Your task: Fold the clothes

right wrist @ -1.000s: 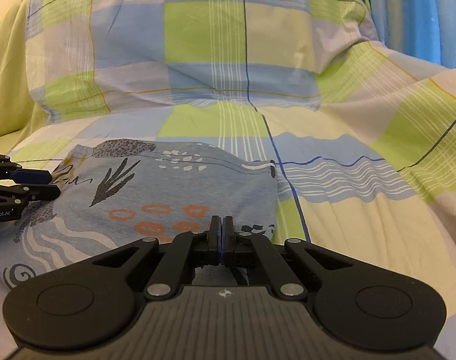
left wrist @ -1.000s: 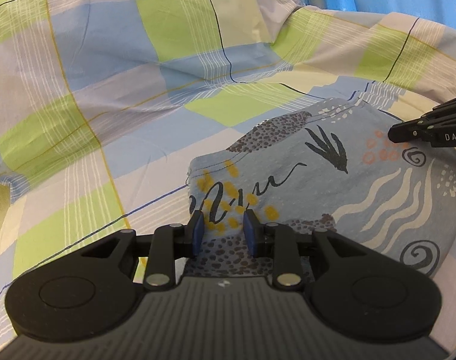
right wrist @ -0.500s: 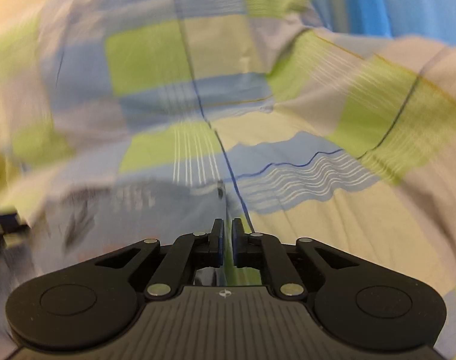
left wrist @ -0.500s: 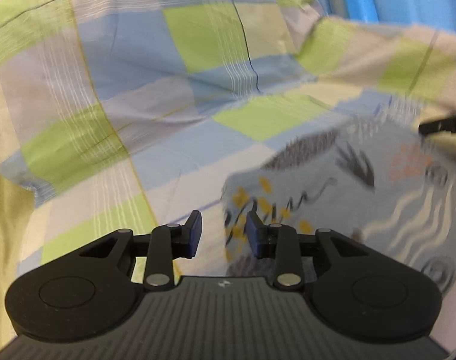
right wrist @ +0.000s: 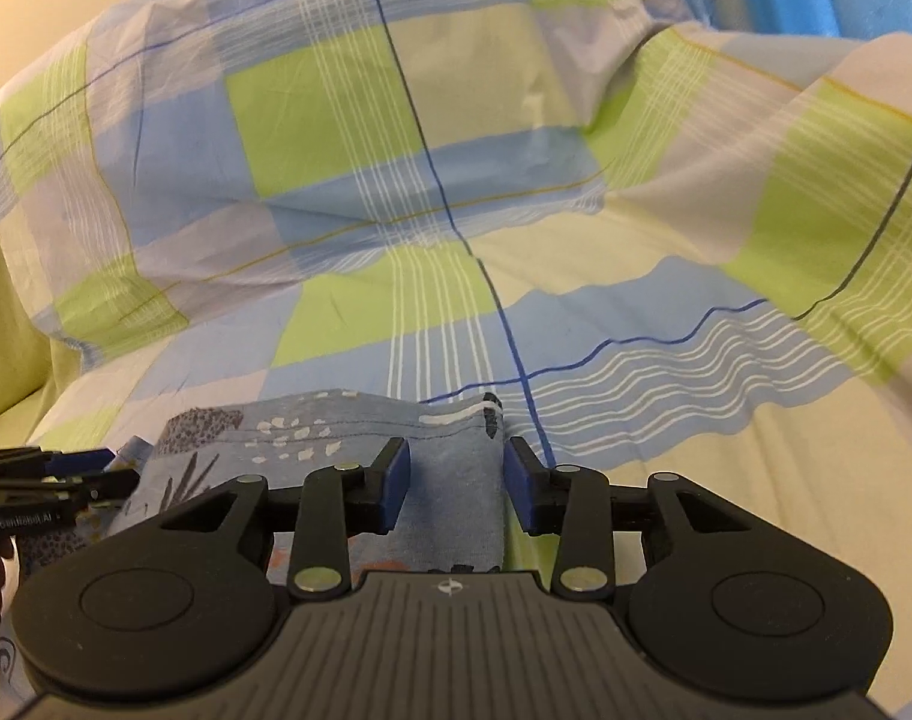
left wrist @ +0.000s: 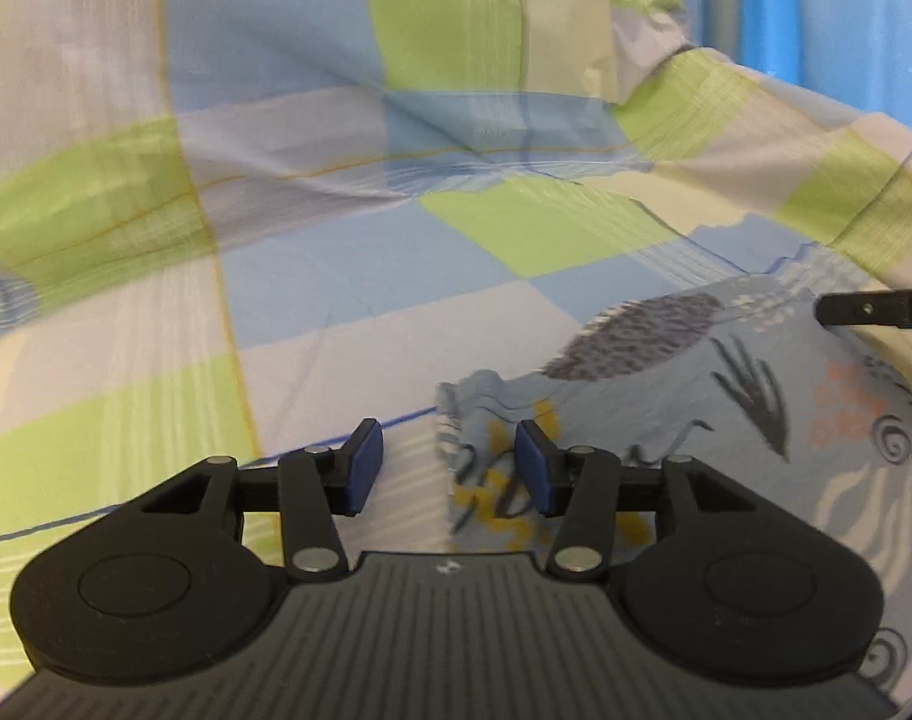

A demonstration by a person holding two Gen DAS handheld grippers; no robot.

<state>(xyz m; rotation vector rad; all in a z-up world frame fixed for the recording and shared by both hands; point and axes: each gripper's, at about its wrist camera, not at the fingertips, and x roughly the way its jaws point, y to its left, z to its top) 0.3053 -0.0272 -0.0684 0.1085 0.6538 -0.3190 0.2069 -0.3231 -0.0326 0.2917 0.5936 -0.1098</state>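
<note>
Both grippers have let go within the last second: the right gripper (right wrist: 454, 489), whose blue pads were pressed together a second ago at the near edge of the folded garment (right wrist: 456, 480), now stands with its jaws well apart and nothing between them but the cloth lying flat below, and the left gripper (left wrist: 448, 474) has spread wider than it was and drawn off toward the garment's left corner. That corner (left wrist: 474, 414) looks slightly rumpled and lifted — though the left wrist view is smeared by motion, so I would not swear to how much. The garment itself (pale blue, printed with dark fronds, orange rings and yellow spots) lies as a compact folded block on the checked bedsheet (right wrist: 396, 300), its far edge straight and its right side ending just beside the sheet's dark blue line. In the right wrist view the other gripper shows at the left margin, close over the garment's left end, and neither tool holds any fabric. My reading is that a fold has just been laid down and released — what remains is likely a smoothing of that left corner, or one more fold if a smaller packet is wanted.
</note>
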